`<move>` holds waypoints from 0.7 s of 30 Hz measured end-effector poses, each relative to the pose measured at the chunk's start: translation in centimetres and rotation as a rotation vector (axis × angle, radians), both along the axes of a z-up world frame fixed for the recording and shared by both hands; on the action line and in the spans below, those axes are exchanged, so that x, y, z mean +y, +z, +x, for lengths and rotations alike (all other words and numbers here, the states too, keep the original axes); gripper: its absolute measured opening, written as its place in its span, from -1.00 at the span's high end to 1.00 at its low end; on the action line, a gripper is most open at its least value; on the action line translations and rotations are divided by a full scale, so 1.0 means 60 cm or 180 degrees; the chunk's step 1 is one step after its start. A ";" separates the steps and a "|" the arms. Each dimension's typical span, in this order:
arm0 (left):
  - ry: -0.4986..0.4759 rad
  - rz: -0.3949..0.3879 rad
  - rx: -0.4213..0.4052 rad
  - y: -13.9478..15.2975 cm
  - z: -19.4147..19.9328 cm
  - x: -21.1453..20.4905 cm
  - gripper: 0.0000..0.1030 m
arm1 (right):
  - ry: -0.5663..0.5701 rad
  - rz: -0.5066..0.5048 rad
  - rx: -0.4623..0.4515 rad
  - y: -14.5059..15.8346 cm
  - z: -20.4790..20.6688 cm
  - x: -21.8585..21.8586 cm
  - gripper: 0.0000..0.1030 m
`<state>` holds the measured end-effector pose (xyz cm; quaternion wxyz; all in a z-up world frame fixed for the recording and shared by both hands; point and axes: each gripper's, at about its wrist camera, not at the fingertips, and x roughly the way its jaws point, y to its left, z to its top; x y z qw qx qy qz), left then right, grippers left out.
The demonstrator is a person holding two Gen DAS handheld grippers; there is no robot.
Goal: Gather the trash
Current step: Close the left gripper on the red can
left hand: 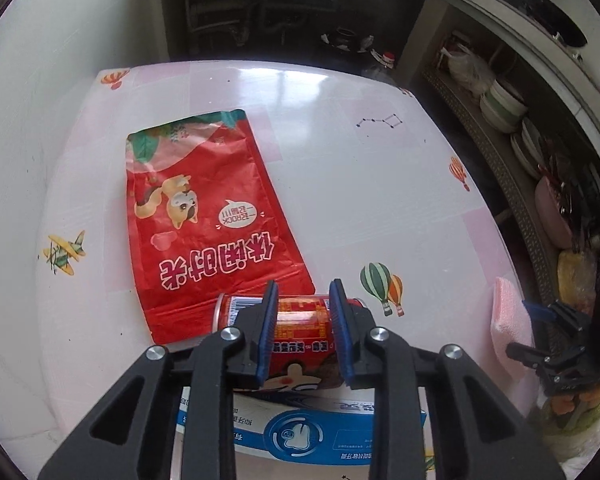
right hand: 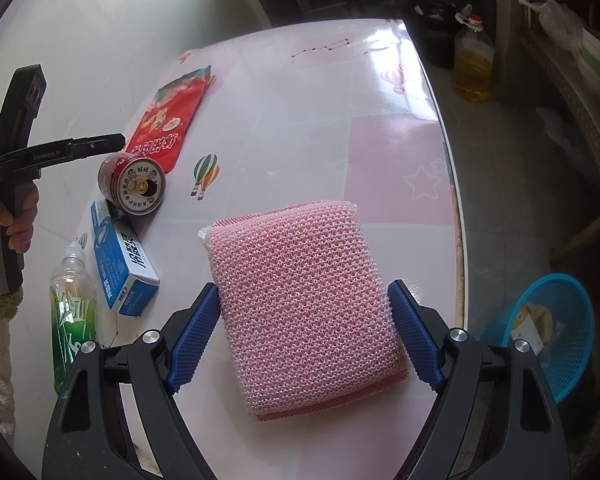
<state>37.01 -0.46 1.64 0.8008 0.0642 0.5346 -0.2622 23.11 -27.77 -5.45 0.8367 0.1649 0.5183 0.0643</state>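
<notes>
Right up close, the left claw [left hand: 304, 332] has its blue pads clamped on the red can [left hand: 300, 336], gripping it across the body, and from the right wrist view the can [right hand: 134, 184] hangs lifted off the desk [right hand: 300, 120], base turned toward us, a person's hand [right hand: 16, 216] on the handle. Beneath it sit the blue-and-white carton [left hand: 300, 436] and, further in, the flat red snack bag [left hand: 204, 216], both near the desk's left edge, with a green-labelled plastic bottle [right hand: 72, 312] lying toward the near corner. The right claw [right hand: 304, 332] is spread wide around the pink mesh sponge [right hand: 304, 304], pads just beside its sides; I can't tell whether they press it. So the can pickup looks done, carry is next. That calls for swinging the can across to the blue basket [right hand: 556, 320] on the floor beyond the desk's right edge, clearing the right claw on the way.
</notes>
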 end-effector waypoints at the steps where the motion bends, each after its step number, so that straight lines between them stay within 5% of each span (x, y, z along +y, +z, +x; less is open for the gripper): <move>1: 0.0022 -0.0036 -0.0019 0.005 -0.001 0.005 0.51 | 0.0008 -0.0004 0.0000 0.000 0.000 0.002 -0.55; 3: -0.0022 -0.0008 -0.0120 0.016 -0.010 0.007 0.35 | 0.0017 -0.0008 0.0000 0.000 0.000 0.004 -0.55; 6: -0.0062 0.0215 -0.0306 0.026 -0.022 0.002 -0.40 | 0.0019 -0.0006 0.0002 0.000 0.000 0.005 -0.55; 10: -0.0229 0.0519 -0.0353 0.007 -0.027 -0.008 -0.77 | 0.0021 -0.0007 0.0001 0.000 0.000 0.009 -0.55; 13: -0.0229 0.0614 -0.0176 -0.026 -0.014 -0.008 -0.86 | 0.0022 -0.0007 0.0002 0.000 -0.001 0.011 -0.55; 21: -0.0053 0.0287 0.0203 -0.038 0.006 -0.010 -0.88 | 0.0019 0.0060 0.0015 0.002 -0.001 0.005 -0.55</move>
